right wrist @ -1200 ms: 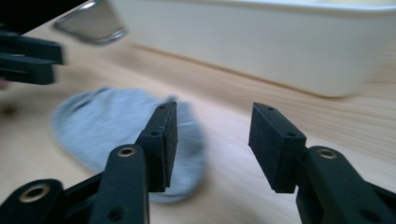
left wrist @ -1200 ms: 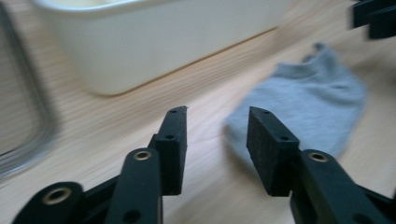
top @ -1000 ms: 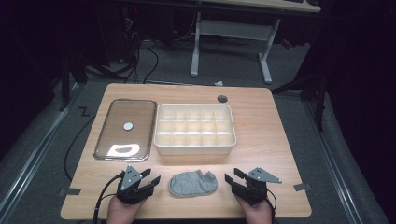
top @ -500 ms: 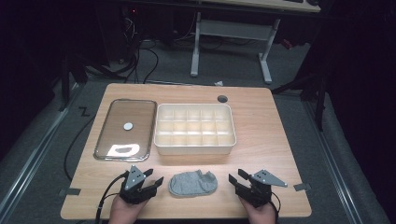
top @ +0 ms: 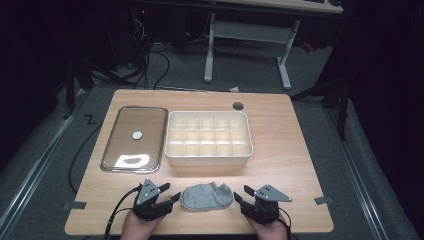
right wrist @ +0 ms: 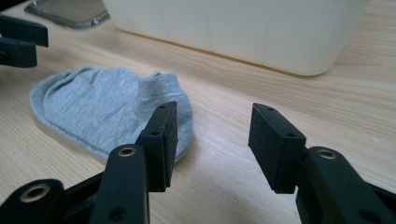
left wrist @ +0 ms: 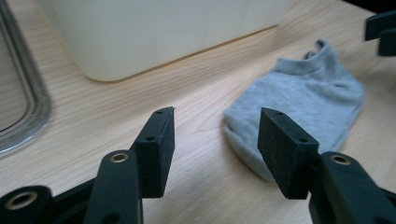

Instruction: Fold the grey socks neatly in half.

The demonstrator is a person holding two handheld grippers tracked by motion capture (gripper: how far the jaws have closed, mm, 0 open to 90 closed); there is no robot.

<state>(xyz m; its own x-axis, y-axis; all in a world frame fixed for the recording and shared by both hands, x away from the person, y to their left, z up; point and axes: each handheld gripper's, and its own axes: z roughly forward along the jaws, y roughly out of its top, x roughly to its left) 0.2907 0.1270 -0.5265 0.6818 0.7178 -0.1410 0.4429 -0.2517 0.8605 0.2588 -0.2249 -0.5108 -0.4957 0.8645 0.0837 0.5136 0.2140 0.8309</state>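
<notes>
At the left of the wooden table (top: 280,125) lies a clear flat lid (top: 134,138), light glaring off its near end. Just beside it, to the right, stands a cream divided box (top: 208,138), its small compartments bare as far as I can see.

Down at the near edge, the person's left gripper (top: 171,200) sits low over the wood, jaws spread apart with nothing between them. From its own camera the left gripper (left wrist: 215,135) looks past its right jaw onto the toe end of a grey sock (left wrist: 299,105); the sock is just beside that jaw, not between the two.

The grey sock (top: 207,195) lies flat between the two grippers, in front of the box and apart from it.

The right gripper (top: 240,198) rests at the sock's right end, jaws likewise parted and holding nothing. In its view the right gripper (right wrist: 212,135) has the sock (right wrist: 109,109) just beyond its left jaw, bare wood in the gap.
</notes>
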